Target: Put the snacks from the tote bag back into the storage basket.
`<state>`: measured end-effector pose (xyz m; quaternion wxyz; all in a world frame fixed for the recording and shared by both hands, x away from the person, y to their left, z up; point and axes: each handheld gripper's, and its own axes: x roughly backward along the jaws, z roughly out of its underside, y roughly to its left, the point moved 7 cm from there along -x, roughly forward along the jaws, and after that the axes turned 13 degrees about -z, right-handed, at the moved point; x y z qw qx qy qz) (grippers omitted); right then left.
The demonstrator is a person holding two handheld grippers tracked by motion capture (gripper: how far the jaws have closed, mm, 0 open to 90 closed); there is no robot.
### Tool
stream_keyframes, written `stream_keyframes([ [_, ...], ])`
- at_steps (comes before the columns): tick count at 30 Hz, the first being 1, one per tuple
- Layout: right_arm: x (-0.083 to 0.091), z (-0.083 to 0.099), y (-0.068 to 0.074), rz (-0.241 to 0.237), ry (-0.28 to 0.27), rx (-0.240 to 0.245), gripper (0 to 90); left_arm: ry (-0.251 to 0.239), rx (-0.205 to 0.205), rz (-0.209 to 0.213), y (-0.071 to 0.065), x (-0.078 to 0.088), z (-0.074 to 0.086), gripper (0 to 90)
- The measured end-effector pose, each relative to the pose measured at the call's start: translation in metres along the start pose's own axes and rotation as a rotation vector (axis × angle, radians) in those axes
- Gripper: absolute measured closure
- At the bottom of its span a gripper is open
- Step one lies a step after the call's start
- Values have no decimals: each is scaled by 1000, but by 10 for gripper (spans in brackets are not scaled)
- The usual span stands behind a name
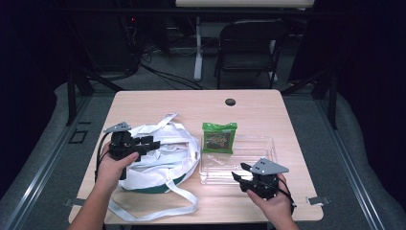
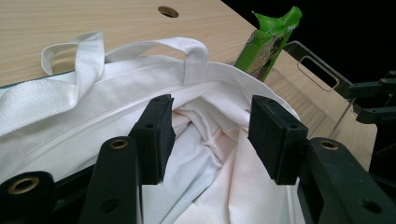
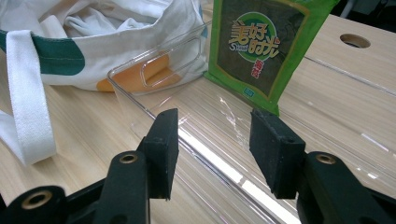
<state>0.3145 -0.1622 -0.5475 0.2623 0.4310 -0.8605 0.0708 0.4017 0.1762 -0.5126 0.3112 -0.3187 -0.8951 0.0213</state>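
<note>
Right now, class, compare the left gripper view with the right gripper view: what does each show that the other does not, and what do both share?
Left gripper view alone: the looped handle stitched to the rim of the white bag and the crumpled lining beyond the open left claw. Right gripper view alone: the print on the front of the green packet, and the bag's green and orange patches. Both share the bag, the packet, the clear tray and the wooden table.

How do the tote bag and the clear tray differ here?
The tote bag is soft white cloth, crumpled, with loose straps and a green patch; the clear tray is stiff see-through plastic with straight walls. The bag lies at the table's left by the left hand-held gripper; the tray sits right, by the right hand-held gripper, with a green snack pack standing in it. Both rest on the wooden table, open-topped.
</note>
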Motion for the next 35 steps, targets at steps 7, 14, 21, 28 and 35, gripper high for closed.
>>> stream_keyframes([
  [7,-3,3,1,3,11,3,525,4,2,-2,0,-2,1,498],
  [14,-4,4,-1,15,10,8,526,13,-2,-5,1,-3,2,495],
  [21,-4,6,-2,17,14,2,525,18,-4,-9,1,-5,3,494],
  [28,-4,7,-5,23,10,-4,523,19,-1,-11,2,-4,3,487],
  [35,-2,7,-6,28,12,15,496,11,2,-11,4,-4,1,485],
])
